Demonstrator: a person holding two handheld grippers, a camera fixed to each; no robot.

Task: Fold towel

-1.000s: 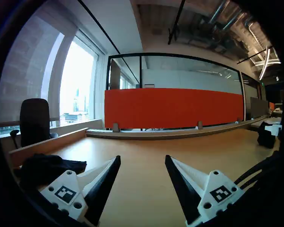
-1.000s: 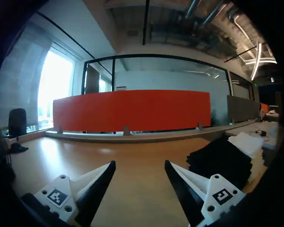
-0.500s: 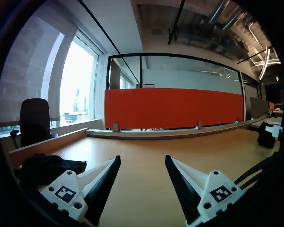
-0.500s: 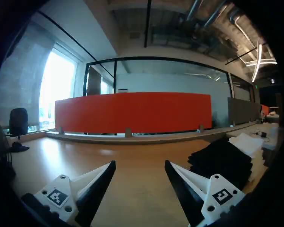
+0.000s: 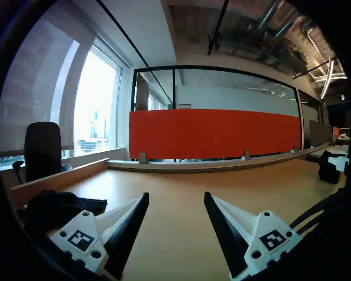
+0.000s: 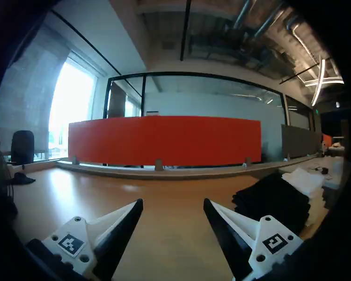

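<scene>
In the left gripper view, my left gripper (image 5: 175, 201) stands open low over the wooden table (image 5: 185, 187), nothing between its fingers. A crumpled black cloth (image 5: 58, 208) lies on the table just left of its left finger. In the right gripper view, my right gripper (image 6: 173, 206) is open and empty above the same table (image 6: 161, 196). A stack of folded black towels (image 6: 274, 201) sits to the right of its right finger, with folded white towels (image 6: 309, 182) behind and beside it.
An orange divider panel (image 5: 213, 133) runs along the table's far edge. A black office chair (image 5: 42, 150) stands by the window at left. A dark object (image 5: 329, 169) rests at the table's far right. A small dark item (image 6: 20, 178) lies at far left.
The right gripper view has tilted slightly downward, so the orange panel and the towel stack sit a little lower in it. The left gripper has stayed still.
</scene>
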